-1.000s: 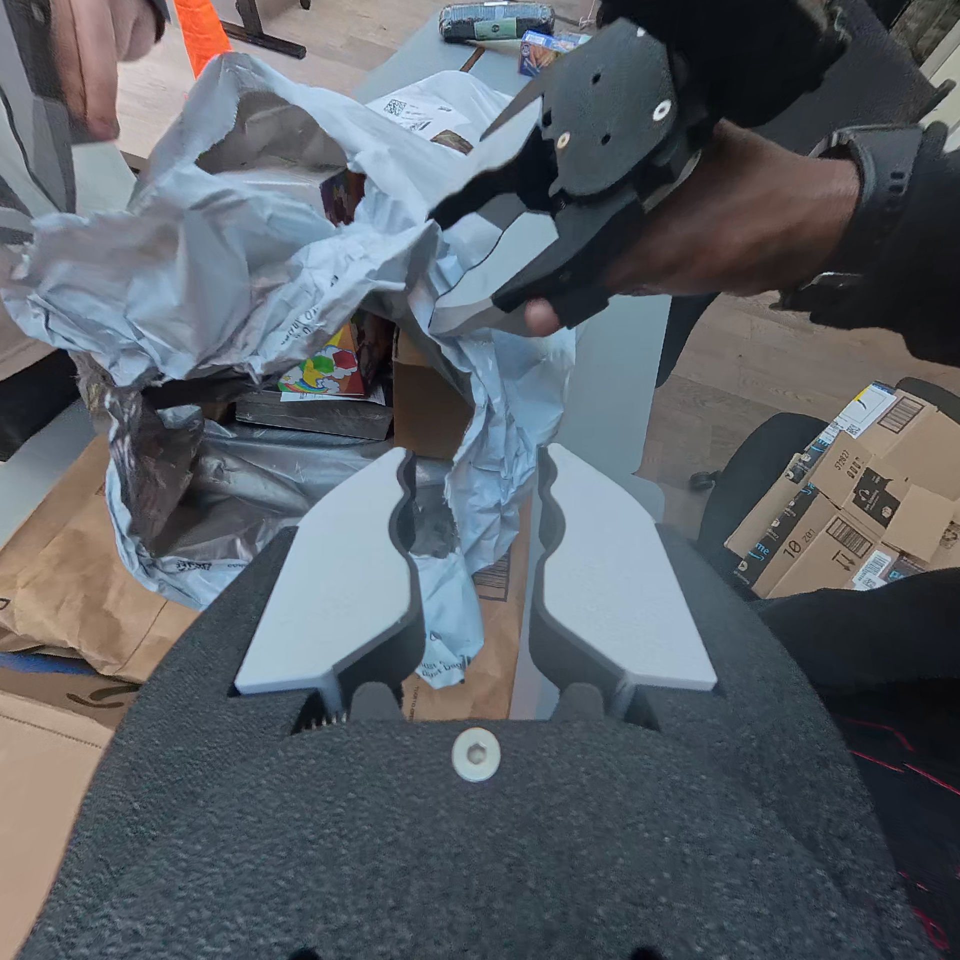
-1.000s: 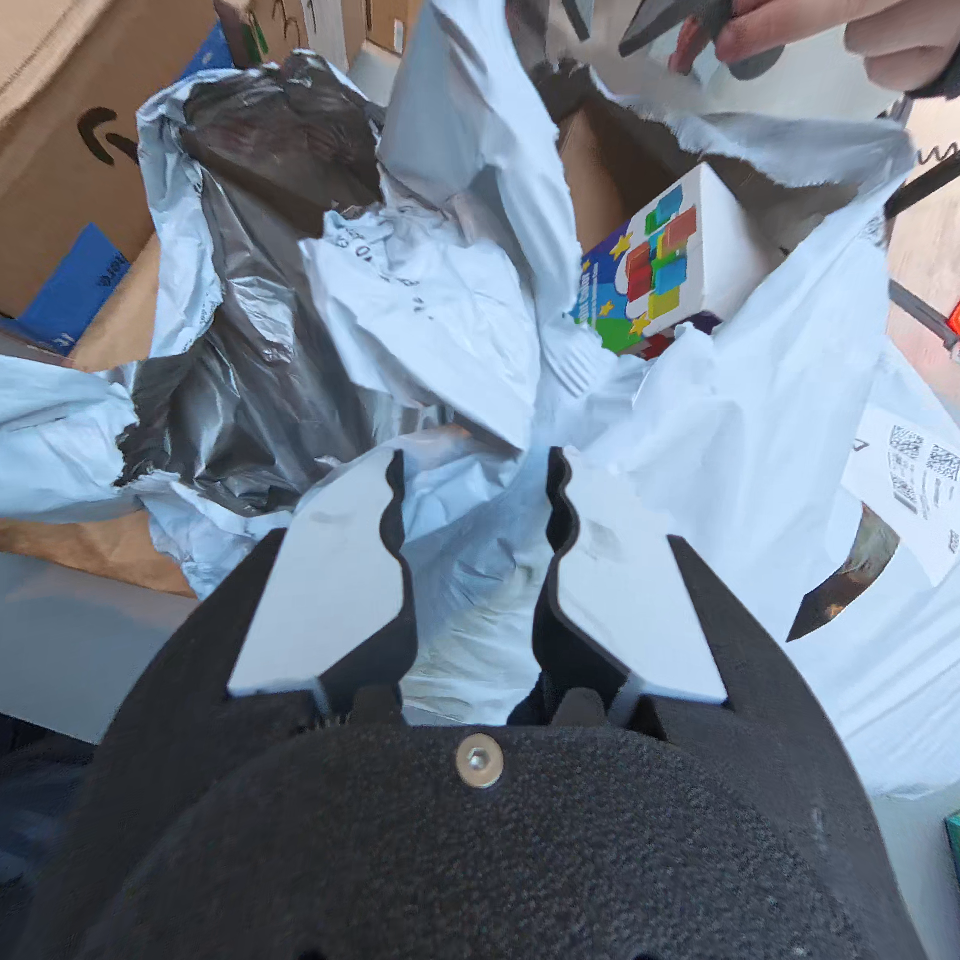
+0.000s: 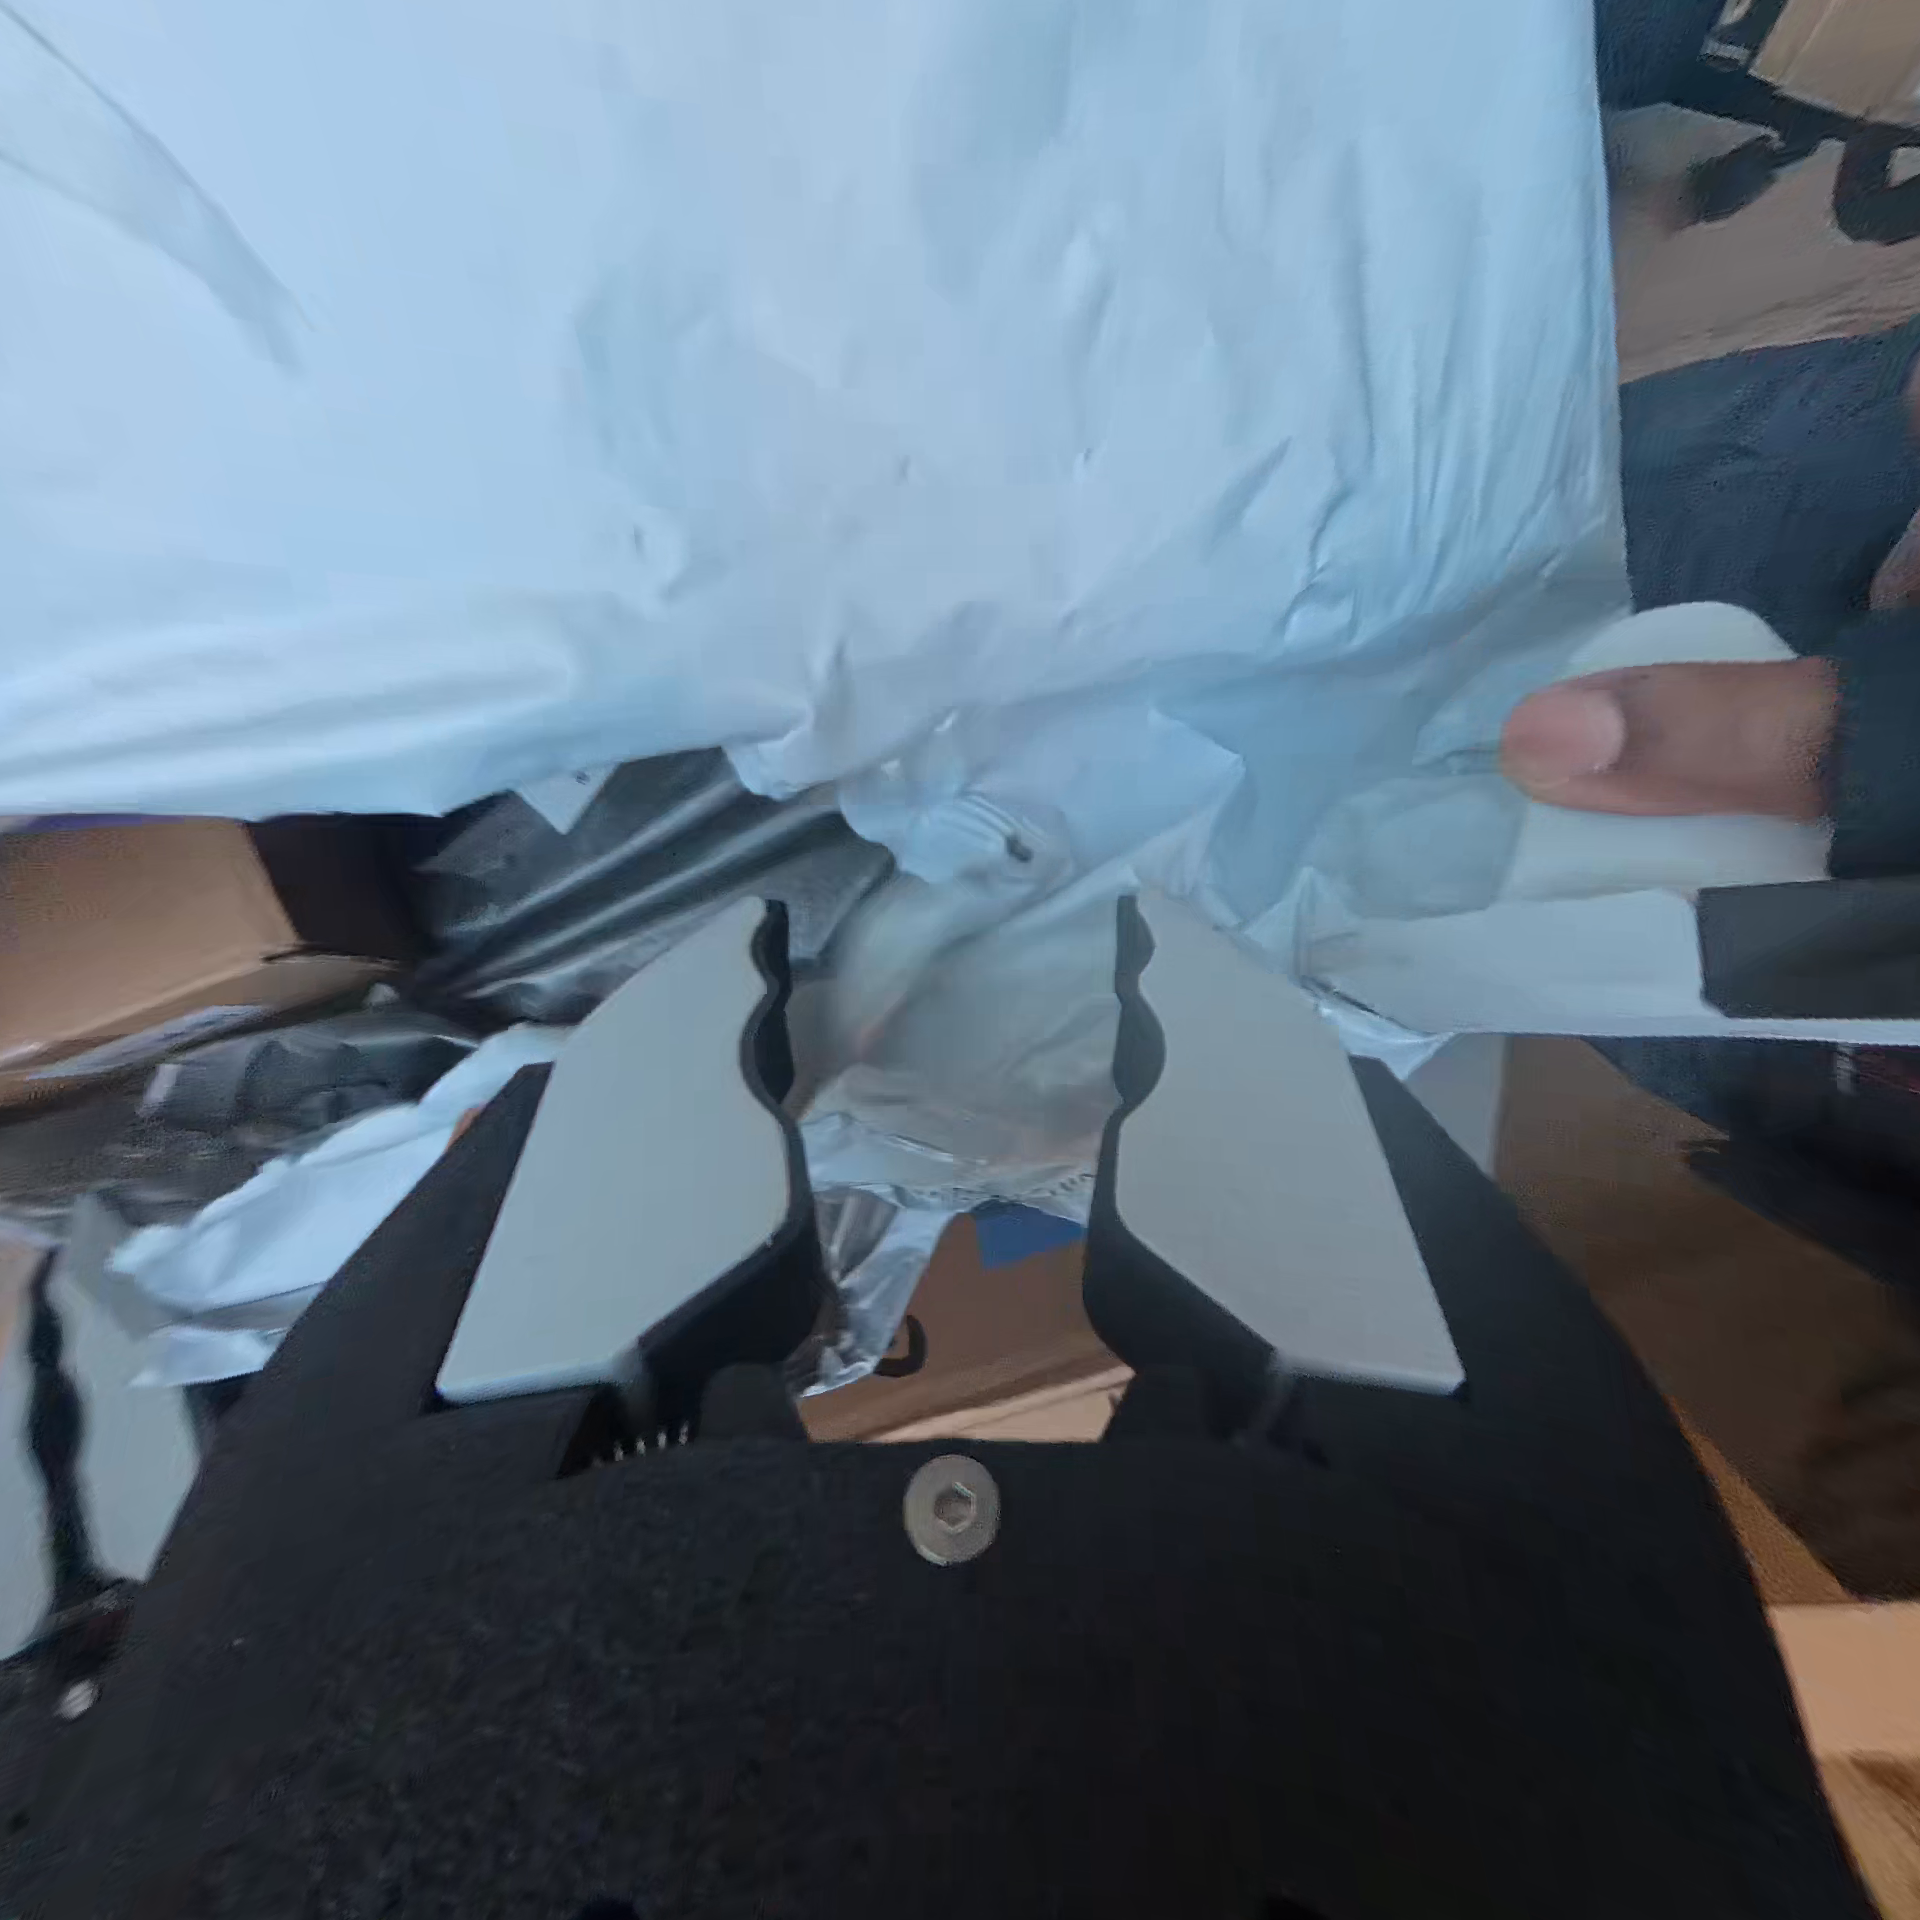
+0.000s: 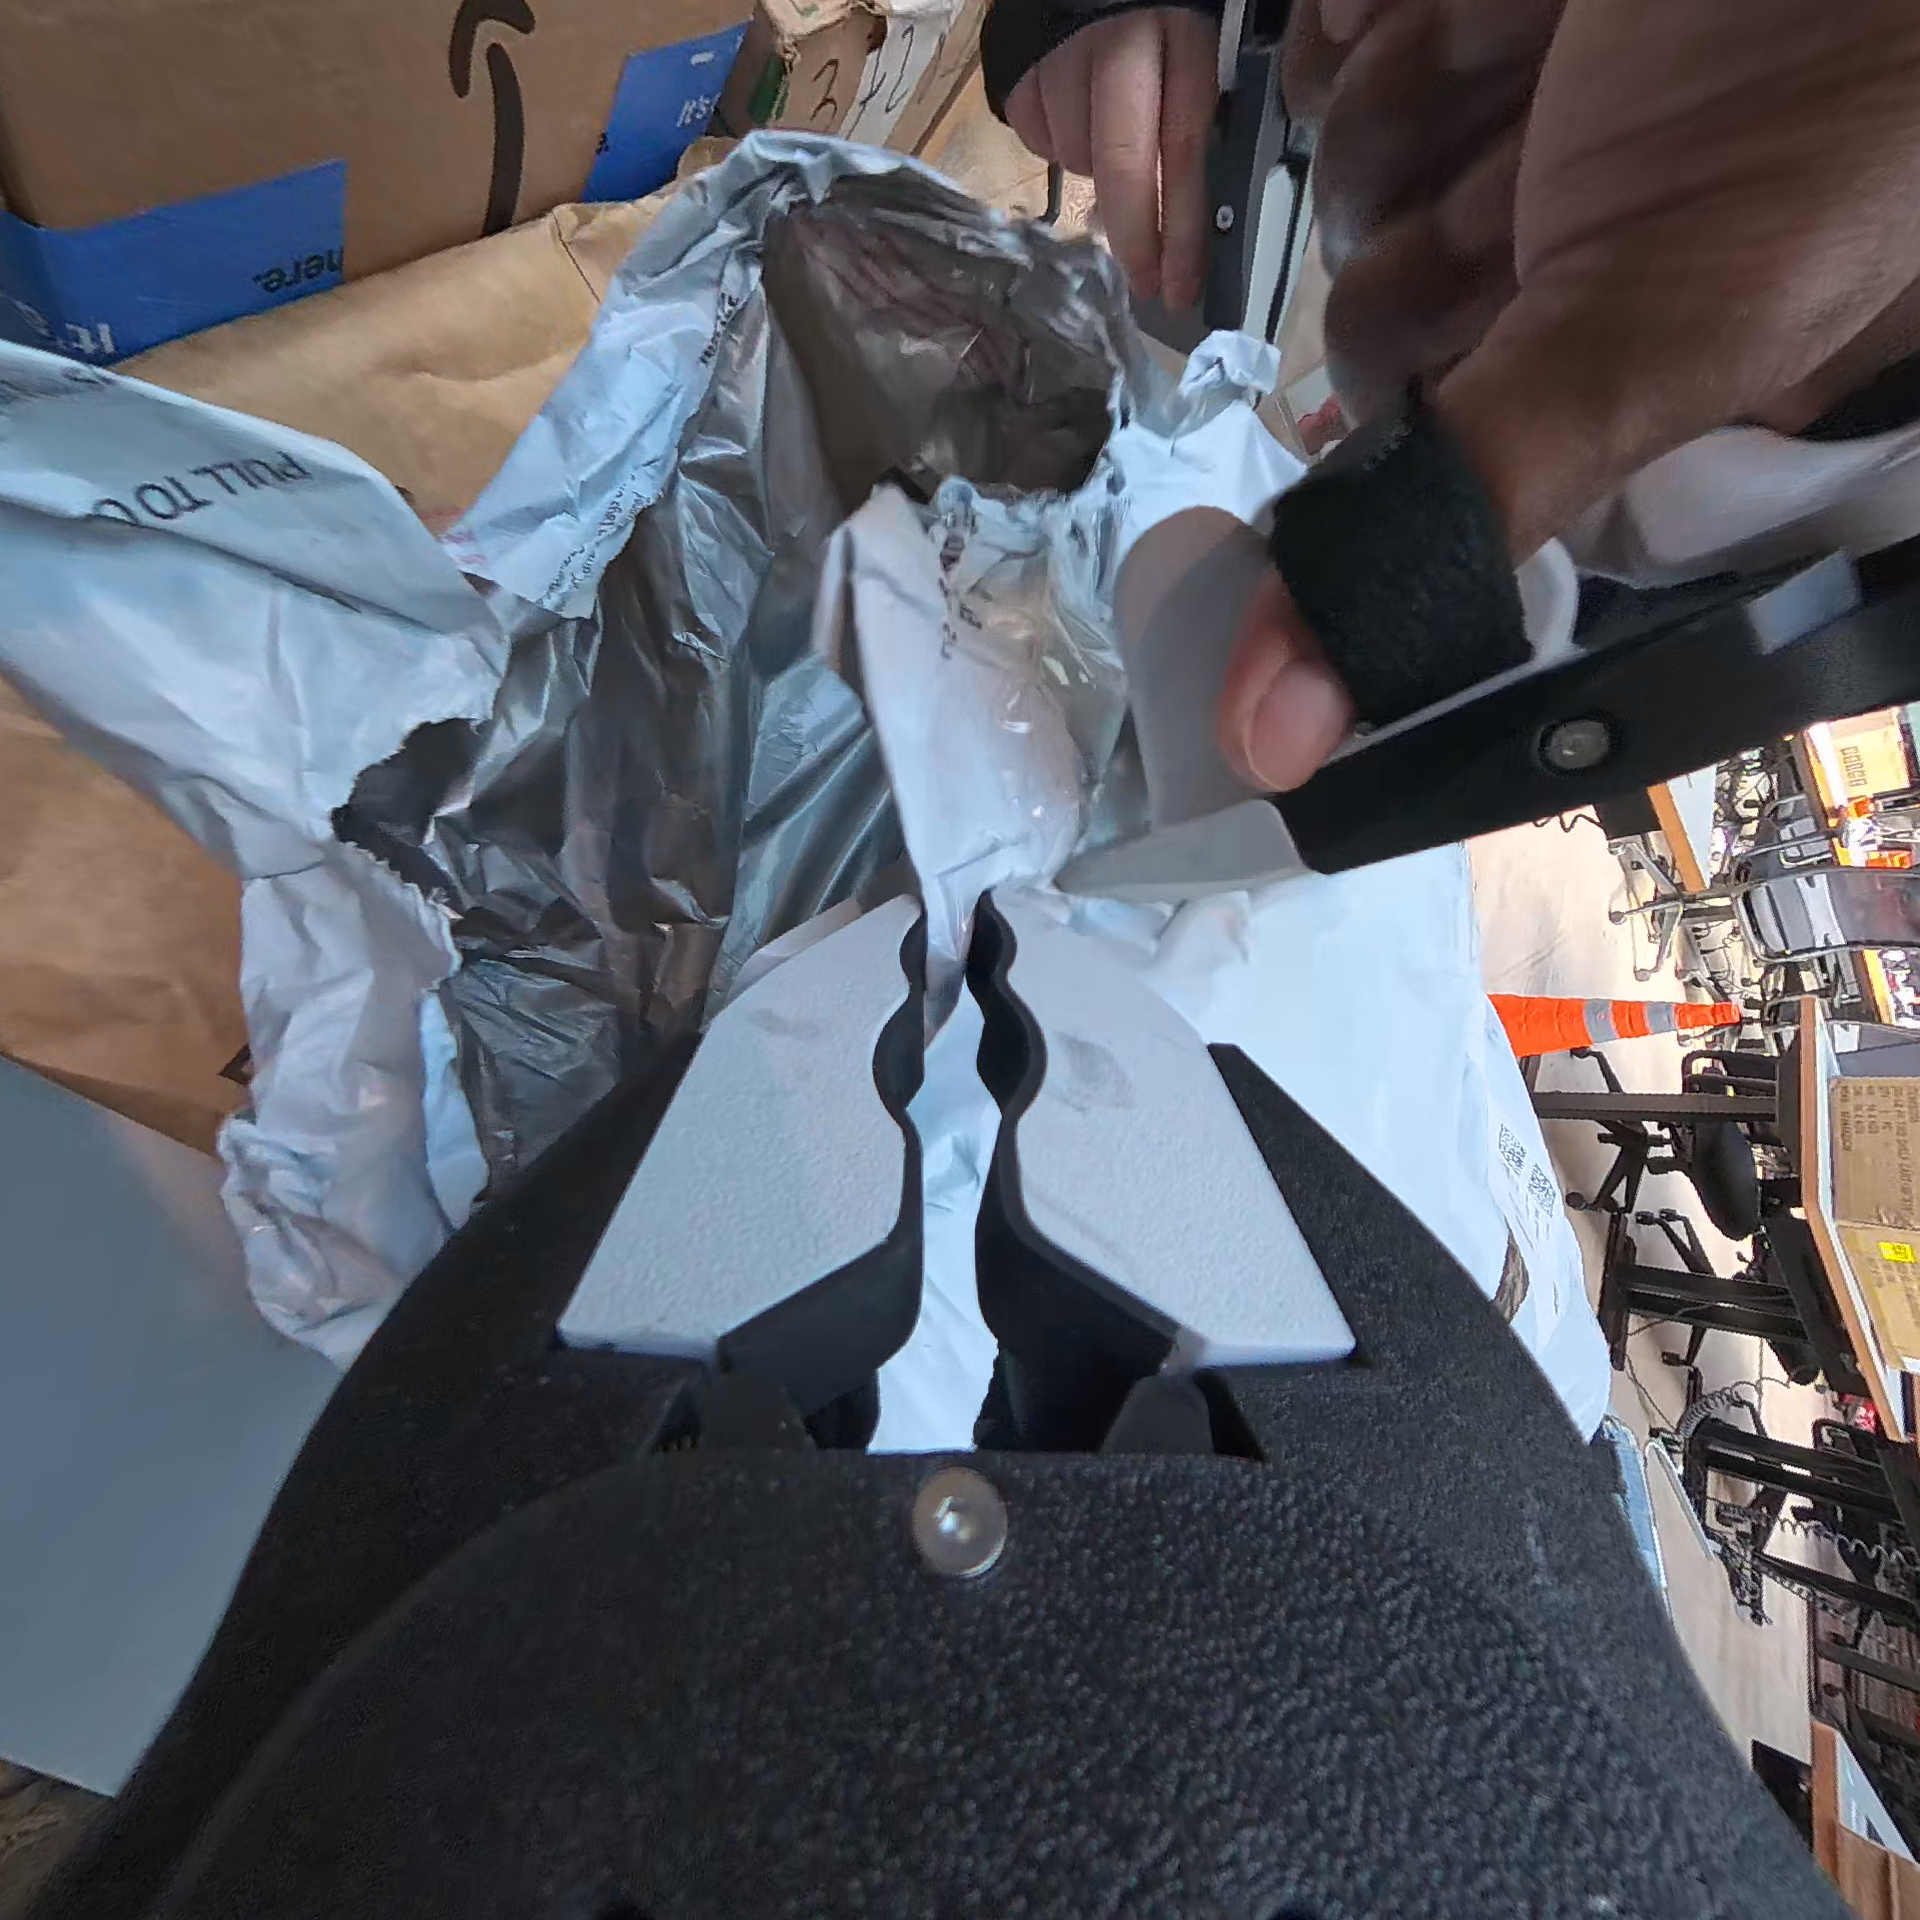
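A torn white plastic mailer bag (image 4: 343,665) with a dark silvery lining (image 4: 935,312) lies crumpled and open. My right gripper (image 4: 951,935) is shut on a fold of its white plastic. My left gripper (image 3: 948,935) is open, close under the bag's white outer sheet (image 3: 831,364), with crumpled plastic (image 3: 956,1039) just beyond its fingertips. In the right wrist view the left gripper (image 4: 1174,769) shows at the upper right in a hand (image 4: 1621,239), its jaws apart around a bag flap. A finger (image 3: 1662,738) rests on a white and black gripper part at the right edge of the left wrist view.
Cardboard boxes (image 4: 312,114) and a brown paper bag (image 4: 343,343) lie behind the mailer on a grey table (image 4: 125,1299). Another person's hand (image 4: 1122,156) is at the top. Office chairs (image 4: 1704,1164), desks and an orange cone (image 4: 1600,1018) stand to the right.
My right gripper has closed on a fold of the mailer bag. My left gripper has moved in close under the bag and opened wider. The colourful box is out of view.
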`<state>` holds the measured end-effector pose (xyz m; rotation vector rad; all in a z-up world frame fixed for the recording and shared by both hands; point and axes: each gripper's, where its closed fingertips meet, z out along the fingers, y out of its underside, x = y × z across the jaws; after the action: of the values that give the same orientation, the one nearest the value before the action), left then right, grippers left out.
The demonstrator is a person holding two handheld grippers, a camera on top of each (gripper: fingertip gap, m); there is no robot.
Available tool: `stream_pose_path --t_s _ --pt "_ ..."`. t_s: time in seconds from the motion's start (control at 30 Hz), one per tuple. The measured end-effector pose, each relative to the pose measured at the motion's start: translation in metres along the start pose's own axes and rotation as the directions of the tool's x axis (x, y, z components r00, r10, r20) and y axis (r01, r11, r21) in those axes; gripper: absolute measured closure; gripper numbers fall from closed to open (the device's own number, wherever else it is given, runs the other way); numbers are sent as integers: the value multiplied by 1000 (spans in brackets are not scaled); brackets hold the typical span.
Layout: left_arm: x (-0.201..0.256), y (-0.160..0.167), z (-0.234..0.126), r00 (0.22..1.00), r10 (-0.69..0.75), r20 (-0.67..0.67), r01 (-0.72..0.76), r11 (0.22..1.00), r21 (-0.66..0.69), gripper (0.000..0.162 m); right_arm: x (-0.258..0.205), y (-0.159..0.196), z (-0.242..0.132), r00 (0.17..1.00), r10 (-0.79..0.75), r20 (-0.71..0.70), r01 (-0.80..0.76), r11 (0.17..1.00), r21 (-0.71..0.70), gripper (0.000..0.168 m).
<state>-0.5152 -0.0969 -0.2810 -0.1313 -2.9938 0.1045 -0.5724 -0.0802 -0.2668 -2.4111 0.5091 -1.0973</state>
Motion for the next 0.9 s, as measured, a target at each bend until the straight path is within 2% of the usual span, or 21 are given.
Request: stream_pose_path --t_s 0.03,0.1,0.13,0.3,0.4,0.57,0.63,0.8,0.9 --pt "7 8 5 996 -53 -73 50 997 -52 113 -1 0 0 1000 3 6 -3 1000 5 162" --pt "17 26 15 976 -148 -161 124 981 -150 119 -2 -3 -3 1000 14 24 -14 999 38 161" --pt "21 30 18 967 -175 -184 148 977 -150 121 -3 -3 -6 999 18 33 -20 998 54 159" --pt "29 35 20 971 -170 -167 167 985 -30 130 -5 -1 -20 993 25 117 -39 991 125 141" --pt "37 38 15 974 -151 -170 158 987 29 146 6 4 -28 982 15 188 -45 987 156 126" --pt "39 38 11 978 -142 -153 159 981 108 145 45 15 -28 944 21 329 -82 982 171 116" --pt "39 37 10 976 -142 -165 165 977 133 142 60 16 -14 932 -40 360 -29 983 183 113" --pt "39 37 10 980 -109 -168 140 972 187 145 48 7 23 813 -227 537 124 967 221 106" --pt "41 35 7 986 -77 -147 110 966 233 149 27 -1 33 733 -276 622 169 959 227 109"
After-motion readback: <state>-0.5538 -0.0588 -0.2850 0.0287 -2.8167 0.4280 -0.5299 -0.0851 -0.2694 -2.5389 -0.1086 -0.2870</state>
